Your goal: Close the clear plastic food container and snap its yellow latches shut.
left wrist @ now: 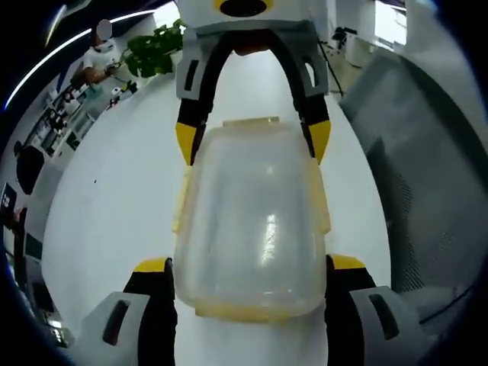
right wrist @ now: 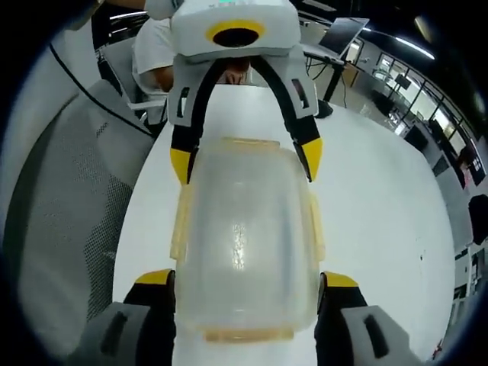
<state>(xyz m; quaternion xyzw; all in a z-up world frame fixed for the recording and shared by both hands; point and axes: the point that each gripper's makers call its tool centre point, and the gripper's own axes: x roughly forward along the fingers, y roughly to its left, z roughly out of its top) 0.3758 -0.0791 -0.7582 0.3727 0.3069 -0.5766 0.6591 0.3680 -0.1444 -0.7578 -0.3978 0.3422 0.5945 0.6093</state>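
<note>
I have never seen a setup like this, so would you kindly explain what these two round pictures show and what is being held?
A person holds two hand-held claws, each carrying a fisheye camera that looks along its own jaws. In the left gripper view, the left claw rises from the bottom, its yellow-tipped jaws on either side of the near end of a clear plastic container. The claw at the top is the right one, at the far end. The right gripper view shows the same scene from the opposite end: the right claw below, the same container between. The container lies on a white table, its lid on, with yellow latches along its edges. Whether the jaws actually squeeze it cannot be told.
</note>
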